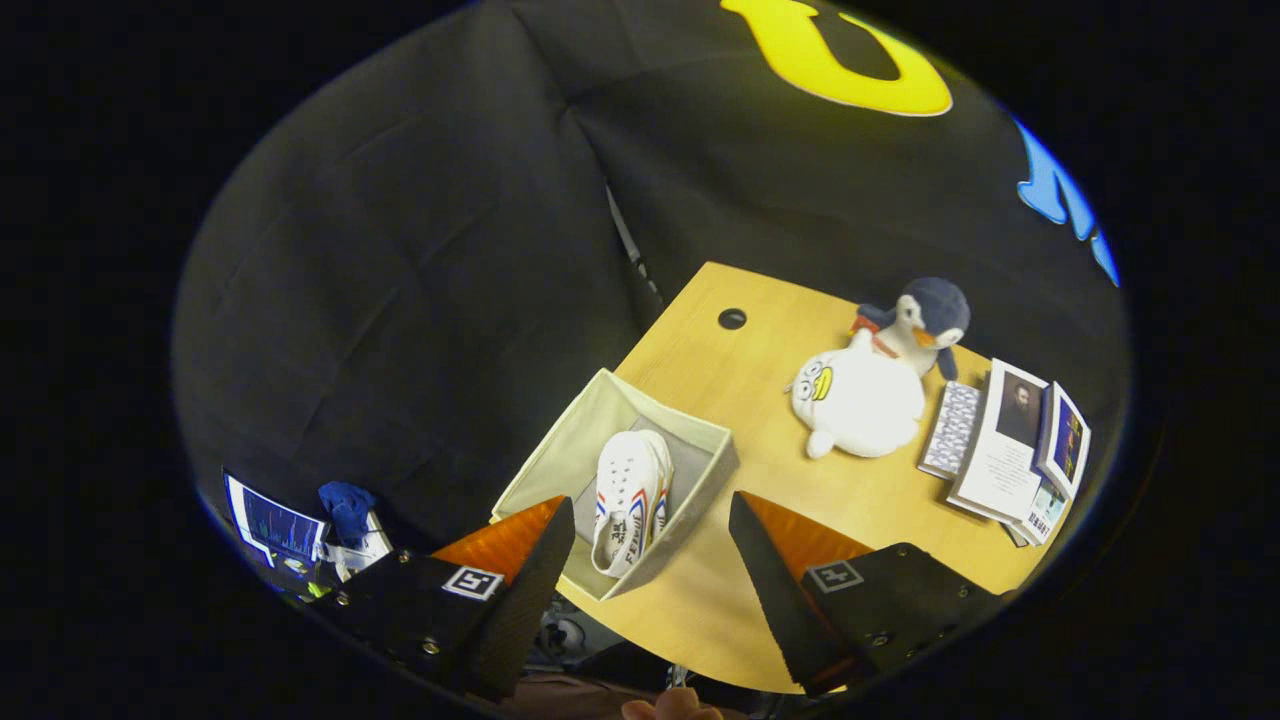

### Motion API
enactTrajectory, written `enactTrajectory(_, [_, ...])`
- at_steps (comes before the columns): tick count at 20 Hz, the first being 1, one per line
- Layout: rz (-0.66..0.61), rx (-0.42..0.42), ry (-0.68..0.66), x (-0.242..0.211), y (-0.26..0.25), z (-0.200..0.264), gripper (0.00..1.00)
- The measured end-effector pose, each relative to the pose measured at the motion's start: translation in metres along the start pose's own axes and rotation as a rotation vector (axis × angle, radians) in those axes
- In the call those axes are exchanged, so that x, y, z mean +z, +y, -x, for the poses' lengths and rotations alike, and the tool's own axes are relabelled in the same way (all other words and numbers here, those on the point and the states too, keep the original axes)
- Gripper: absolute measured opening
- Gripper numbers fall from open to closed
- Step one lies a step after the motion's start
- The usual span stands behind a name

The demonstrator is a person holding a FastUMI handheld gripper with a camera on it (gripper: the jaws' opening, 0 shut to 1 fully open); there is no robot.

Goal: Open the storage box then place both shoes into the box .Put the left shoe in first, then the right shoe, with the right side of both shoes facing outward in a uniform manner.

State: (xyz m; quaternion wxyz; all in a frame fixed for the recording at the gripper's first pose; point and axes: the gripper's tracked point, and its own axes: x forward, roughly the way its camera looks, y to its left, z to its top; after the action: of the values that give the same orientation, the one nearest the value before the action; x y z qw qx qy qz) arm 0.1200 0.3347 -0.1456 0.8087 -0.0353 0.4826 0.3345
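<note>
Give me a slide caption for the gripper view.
Open gripper raised above the storage box holding white shoes, on a wooden table.

Gripper [650, 560] held high above wooden table [745, 370], fingers spread wide, nothing between the pads. Open beige storage box [565, 450] just ahead, at the table's near corner. Two white shoes [630, 500] inside it, side by side, soles up. Beyond the right finger: white plush toy [860, 400] touching a penguin plush [925, 320]; books [1010, 440] just beside them.
</note>
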Motion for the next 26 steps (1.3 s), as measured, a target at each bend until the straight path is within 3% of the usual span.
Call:
enactTrajectory(7, [-0.078,-0.159,-0.348,-0.013,-0.076,0.11,0.95])
enactTrajectory(14, [-0.043,-0.427,-0.772,-0.035,-0.128,0.246,0.95])
enactTrajectory(17, [-0.029,-0.53,-0.917,-0.057,-0.145,0.283,0.95])
enactTrajectory(20, [-0.026,-0.619,-1.018,-0.08,-0.149,0.311,0.95])
enactTrajectory(26, [-0.089,-0.657,-1.02,-0.105,-0.15,0.31,0.95])
